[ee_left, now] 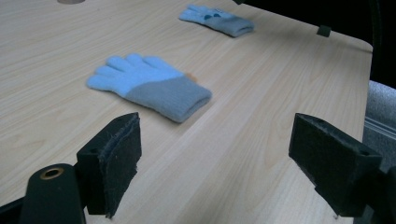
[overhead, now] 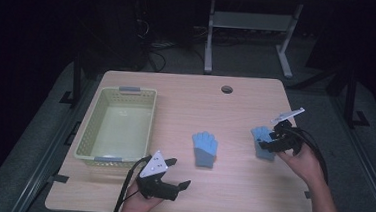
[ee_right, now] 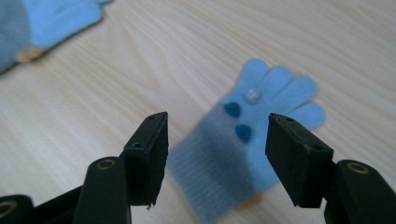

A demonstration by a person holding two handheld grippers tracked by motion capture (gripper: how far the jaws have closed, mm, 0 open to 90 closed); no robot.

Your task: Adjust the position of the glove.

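Two light-blue knit gloves with grey cuffs lie flat on the wooden table. The plain glove rests mid-table; a corner of it shows in the right gripper view. The second glove has dark blue dots and lies at the right. My right gripper hangs open just over this glove's cuff, one jaw on either side of it. Near the front edge, my left gripper stands open and holds nothing, short of the plain glove.
A pale yellow plastic basket with grey handles sits empty at the table's left. A round cable hole lies near the far edge. Beyond the table, a white desk frame stands on the dark floor.
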